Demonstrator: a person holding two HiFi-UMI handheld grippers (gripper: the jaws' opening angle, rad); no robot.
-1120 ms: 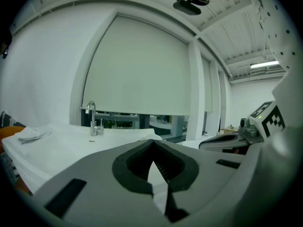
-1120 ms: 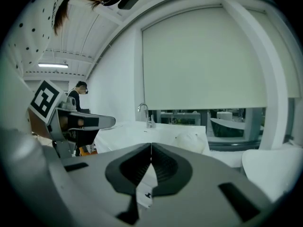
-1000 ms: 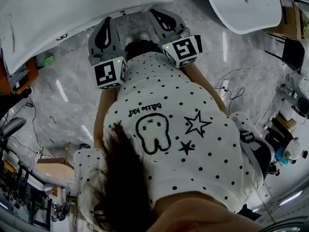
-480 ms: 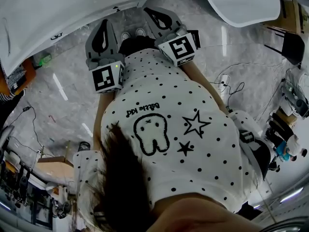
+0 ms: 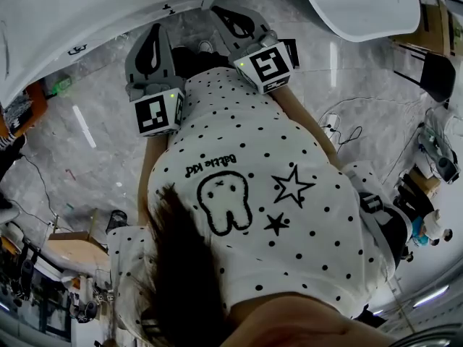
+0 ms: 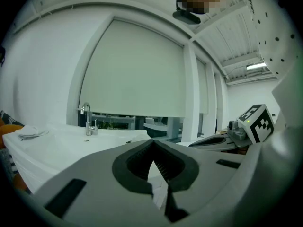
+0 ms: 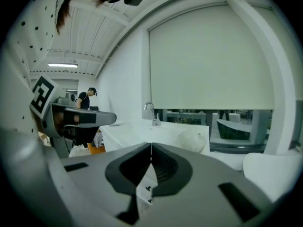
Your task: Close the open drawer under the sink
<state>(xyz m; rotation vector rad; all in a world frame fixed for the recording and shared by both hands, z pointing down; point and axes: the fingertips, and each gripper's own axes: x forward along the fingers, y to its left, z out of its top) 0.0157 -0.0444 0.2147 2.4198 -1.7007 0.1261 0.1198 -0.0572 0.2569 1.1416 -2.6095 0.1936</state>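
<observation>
Since the earlier frame, the white sink counter (image 5: 108, 6) has slid further toward 11 o'clock in the head view. The two grey grippers have edged with it toward 12 o'clock, ahead of the person's white polka-dot shirt (image 5: 289, 223). The left gripper (image 6: 152, 142) has its jaws pressed together with nothing between them, and the right gripper (image 7: 151, 146) is likewise closed and empty. They are held side by side and nearly level, aimed at the counter with its chrome tap (image 6: 86, 117). This looks like a stance for pushing: closed tips make a blunt nose, and a pair spreads the shove evenly. The open drawer cannot be made out for certain. It should sit below the counter's near edge at 11 o'clock, where small black marks (image 5: 76, 49) may be pulls.
</observation>
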